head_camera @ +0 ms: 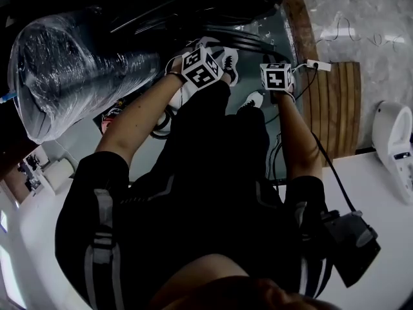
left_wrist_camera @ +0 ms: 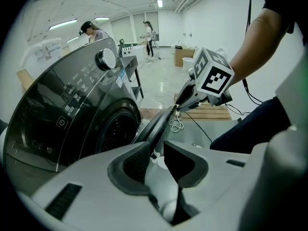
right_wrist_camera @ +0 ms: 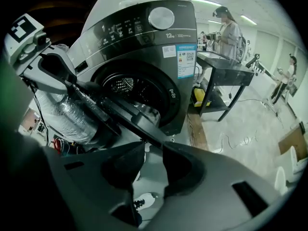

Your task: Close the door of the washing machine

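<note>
The washer [right_wrist_camera: 144, 37] is a dark grey box with a glossy front, a round silver knob [right_wrist_camera: 160, 18] and a blue and white label [right_wrist_camera: 186, 60]. Its round opening shows the drum [right_wrist_camera: 130, 88] of perforated metal. The door [right_wrist_camera: 126, 113] is a thick black ring. It stands open, swung out from the front toward the person, and both gripper views see it nearly edge-on.

The left gripper [left_wrist_camera: 156, 150] is of light grey plastic with dark ribbed pads. Its jaws stand wide apart. The door's rim runs down into the gap, close to the left pad, but the pads do not clamp it. The right gripper [right_wrist_camera: 153, 150] has its jaws apart too, and the door's rim crosses just beyond their tips. It holds nothing. Each gripper carries a white cube with black squares.

Beside the washer stands a big roll [head_camera: 64, 70] wrapped in wrinkled clear film. On the other side a pallet [head_camera: 335, 102] of wooden slats lies on the smooth pale floor [left_wrist_camera: 166, 78], and a white cable [left_wrist_camera: 177, 124] is coiled near it. A black table [right_wrist_camera: 226, 76] stands beyond the washer, with a person [right_wrist_camera: 230, 32] at it. In the head view the wearer's black-clothed body and white shoes [head_camera: 227, 60] cover most of the door.
</note>
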Motion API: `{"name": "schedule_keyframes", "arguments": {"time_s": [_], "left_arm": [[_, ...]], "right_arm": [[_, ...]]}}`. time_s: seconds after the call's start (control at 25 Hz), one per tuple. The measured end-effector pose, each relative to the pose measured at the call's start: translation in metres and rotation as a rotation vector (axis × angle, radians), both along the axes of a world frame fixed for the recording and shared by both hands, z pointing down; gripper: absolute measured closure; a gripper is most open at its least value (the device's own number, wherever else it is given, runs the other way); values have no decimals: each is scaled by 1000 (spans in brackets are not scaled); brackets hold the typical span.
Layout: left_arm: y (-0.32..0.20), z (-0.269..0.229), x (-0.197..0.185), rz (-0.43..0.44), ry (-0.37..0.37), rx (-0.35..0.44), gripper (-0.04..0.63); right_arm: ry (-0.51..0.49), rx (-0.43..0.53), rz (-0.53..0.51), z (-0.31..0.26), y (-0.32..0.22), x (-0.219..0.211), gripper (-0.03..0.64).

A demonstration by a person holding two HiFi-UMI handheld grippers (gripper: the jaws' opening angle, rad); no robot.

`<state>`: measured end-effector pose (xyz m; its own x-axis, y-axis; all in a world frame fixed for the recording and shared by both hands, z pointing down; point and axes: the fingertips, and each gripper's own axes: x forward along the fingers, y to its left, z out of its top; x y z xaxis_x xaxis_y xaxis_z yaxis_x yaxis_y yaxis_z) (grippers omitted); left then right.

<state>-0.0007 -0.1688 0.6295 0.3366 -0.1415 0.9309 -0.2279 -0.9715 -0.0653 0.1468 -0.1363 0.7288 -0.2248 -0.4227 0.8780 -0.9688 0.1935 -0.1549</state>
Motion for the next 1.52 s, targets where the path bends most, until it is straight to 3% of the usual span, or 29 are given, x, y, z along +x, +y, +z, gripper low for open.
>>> {"name": "schedule_keyframes", "arguments": {"time_s": [0.24,0.44,0.92,1.2,1.52], "left_arm": [[-28,-4,8,-90,68,-50,502],[-49,-4,12,-72,62,2,502],[-90,-7,18,-158,120,-17,502],[-99,-13,15,-218,185,-6,505],[-107,-3,11,-290,172,-50,591]], "right_arm": [[-9,35,42,-1,-35,6,505],[-5,56,67,-3,-60,6,518],[-57,120,171,-9,-126,6,582],[-105,152,168,-13,-158,-2,611],[-159,124,212,-14,-166,-4,612]]}}
